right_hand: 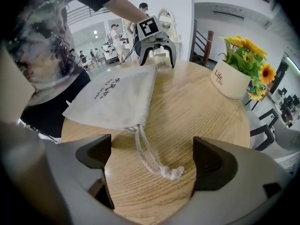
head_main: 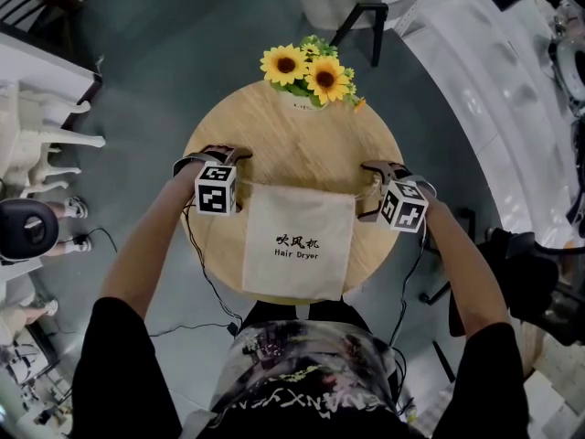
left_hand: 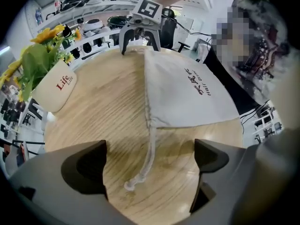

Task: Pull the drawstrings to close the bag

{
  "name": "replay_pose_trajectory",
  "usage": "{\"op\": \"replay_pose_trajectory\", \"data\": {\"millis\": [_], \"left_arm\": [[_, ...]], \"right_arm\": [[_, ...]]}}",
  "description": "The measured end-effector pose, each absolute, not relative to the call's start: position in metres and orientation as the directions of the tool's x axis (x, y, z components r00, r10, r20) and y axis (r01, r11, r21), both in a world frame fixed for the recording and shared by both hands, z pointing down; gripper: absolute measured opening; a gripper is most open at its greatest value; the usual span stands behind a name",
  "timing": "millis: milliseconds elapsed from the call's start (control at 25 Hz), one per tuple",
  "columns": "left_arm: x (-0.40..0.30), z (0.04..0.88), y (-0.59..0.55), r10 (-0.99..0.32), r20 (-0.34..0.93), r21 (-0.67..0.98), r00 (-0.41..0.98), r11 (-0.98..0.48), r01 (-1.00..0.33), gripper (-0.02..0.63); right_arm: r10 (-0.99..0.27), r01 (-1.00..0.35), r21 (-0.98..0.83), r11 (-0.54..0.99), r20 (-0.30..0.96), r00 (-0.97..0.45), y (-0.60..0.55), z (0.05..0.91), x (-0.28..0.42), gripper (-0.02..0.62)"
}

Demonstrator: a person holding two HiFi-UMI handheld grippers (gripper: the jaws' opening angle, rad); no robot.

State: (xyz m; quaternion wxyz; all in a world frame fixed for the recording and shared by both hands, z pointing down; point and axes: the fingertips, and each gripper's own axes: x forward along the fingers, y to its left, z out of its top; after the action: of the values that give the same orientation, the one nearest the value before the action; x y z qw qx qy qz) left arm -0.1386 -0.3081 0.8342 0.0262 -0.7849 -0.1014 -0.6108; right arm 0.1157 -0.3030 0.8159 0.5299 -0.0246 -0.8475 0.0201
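Bag [head_main: 297, 240] lies lengthwise, mouth toward flowers [head_main: 306, 73]; left tool [left_hand: 150, 165], right tool [right_hand: 152, 163] open astride drawstrings [right_hand: 146, 154].

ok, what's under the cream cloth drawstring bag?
The round pale wooden table; the cream cloth drawstring bag lies flat on it, its near edge overhanging the rim. Whatever the cloth covers, or holds inside, is hidden.

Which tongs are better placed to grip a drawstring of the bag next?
Right, slightly. Both stand open over a drawstring, but the right tongs have a bulky knot between them, the left tongs only a thin cord end.
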Motion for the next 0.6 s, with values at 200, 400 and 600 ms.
{"op": "replay_pose_trajectory", "data": {"millis": [200, 400, 600], "left_arm": [[-0.139, 0.834, -0.309, 0.122, 0.965, 0.079, 0.230, -0.979, 0.189, 0.584], [-0.137, 0.832, -0.313, 0.120, 0.959, 0.080, 0.255, -0.983, 0.162, 0.574], [-0.134, 0.826, -0.321, 0.108, 0.951, 0.077, 0.289, -0.990, 0.118, 0.459]], "right_arm": [[0.062, 0.019, -0.060, 0.998, 0.892, -0.447, -0.303, 0.815, 0.116, 0.537], [0.062, 0.018, -0.060, 0.998, 0.892, -0.448, -0.306, 0.813, 0.116, 0.502], [0.060, 0.016, -0.059, 0.998, 0.892, -0.448, -0.308, 0.812, 0.117, 0.474]]}}
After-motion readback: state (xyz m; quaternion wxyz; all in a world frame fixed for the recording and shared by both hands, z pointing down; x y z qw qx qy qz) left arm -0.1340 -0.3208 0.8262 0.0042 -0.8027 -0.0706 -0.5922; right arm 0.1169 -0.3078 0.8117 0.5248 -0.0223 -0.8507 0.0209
